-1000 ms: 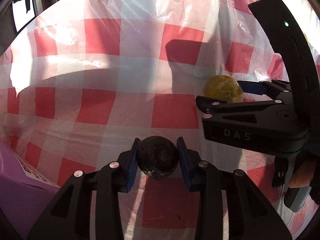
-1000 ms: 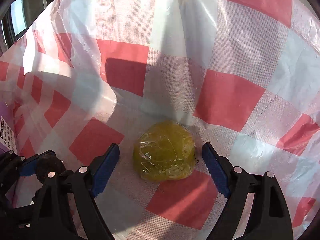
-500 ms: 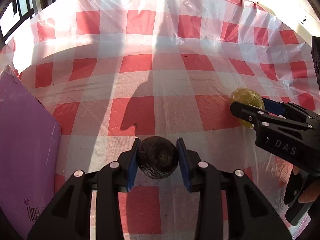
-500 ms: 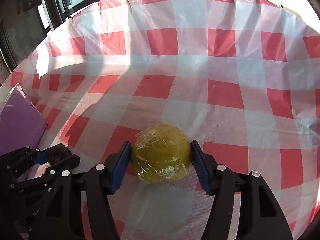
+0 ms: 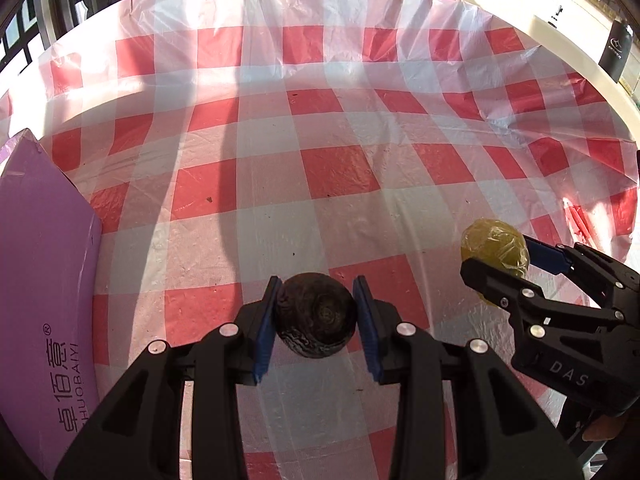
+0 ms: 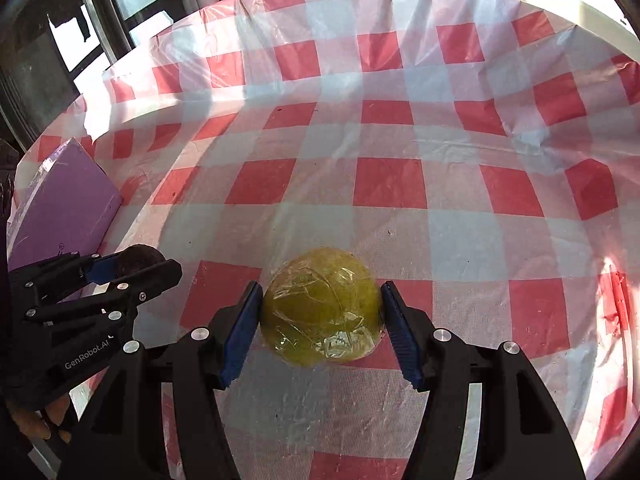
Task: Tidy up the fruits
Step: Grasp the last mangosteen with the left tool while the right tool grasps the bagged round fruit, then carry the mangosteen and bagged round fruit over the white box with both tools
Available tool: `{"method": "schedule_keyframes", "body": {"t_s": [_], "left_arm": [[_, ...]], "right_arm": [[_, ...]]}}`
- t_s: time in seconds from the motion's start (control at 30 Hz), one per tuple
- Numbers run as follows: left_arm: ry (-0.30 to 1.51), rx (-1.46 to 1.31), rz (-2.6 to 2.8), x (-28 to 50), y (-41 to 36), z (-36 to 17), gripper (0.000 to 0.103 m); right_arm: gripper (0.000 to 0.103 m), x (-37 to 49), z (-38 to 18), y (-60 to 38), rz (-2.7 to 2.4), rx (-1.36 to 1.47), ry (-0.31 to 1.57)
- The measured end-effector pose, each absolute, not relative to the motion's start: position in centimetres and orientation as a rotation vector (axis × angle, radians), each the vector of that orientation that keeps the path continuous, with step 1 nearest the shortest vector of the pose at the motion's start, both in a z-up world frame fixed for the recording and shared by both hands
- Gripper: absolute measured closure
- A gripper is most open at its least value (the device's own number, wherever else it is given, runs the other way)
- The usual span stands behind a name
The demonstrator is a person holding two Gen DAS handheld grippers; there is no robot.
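Note:
My left gripper [image 5: 316, 312] is shut on a dark wrinkled round fruit [image 5: 316, 314] and holds it above the red-and-white checked tablecloth [image 5: 340, 172]. My right gripper [image 6: 322, 318] is shut on a yellow-green fruit wrapped in clear film [image 6: 322, 322], also lifted off the cloth. In the left wrist view the right gripper [image 5: 496, 258] shows at the right with the yellow fruit [image 5: 494, 246]. In the right wrist view the left gripper [image 6: 132, 264] shows at the left with the dark fruit [image 6: 140, 258].
A purple box [image 5: 44, 300] with printed lettering stands at the left edge of the table; it also shows in the right wrist view [image 6: 64, 208]. Windows and a dark frame [image 6: 100, 12] lie beyond the far table edge. The cloth is crumpled at the right [image 5: 520, 128].
The right gripper has closed on the yellow fruit, which lay between open jaws a second ago. Both grippers have risen and pulled back from the cloth with their fruits.

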State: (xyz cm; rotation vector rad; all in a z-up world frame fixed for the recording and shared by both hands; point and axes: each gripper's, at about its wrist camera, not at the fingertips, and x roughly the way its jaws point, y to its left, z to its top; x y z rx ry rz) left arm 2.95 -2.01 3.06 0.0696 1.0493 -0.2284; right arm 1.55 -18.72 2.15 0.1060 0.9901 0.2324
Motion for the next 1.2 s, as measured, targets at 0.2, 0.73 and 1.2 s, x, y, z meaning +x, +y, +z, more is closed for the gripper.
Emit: {"method": "schedule_keyframes", "body": {"t_s": [0.2, 0.73, 1.2], "left_arm": [[1.047, 0.125, -0.330, 0.4, -2.4, 4.7, 0.067], [0.978, 0.228, -0.518, -6.2, 0.7, 9.7, 0.067], [0.864, 0.228, -0.564, -6.9, 4.8, 13.3, 0.066]], "right_arm": [[0.044, -2.4, 3.3, -18.9, 0.165, 0.128, 1.014], [0.044, -10.0, 6.3, -14.3, 0.091, 0.210, 1.009], [0.044, -11.9, 8.6, -10.4, 0.046, 0.201, 0.956]]}}
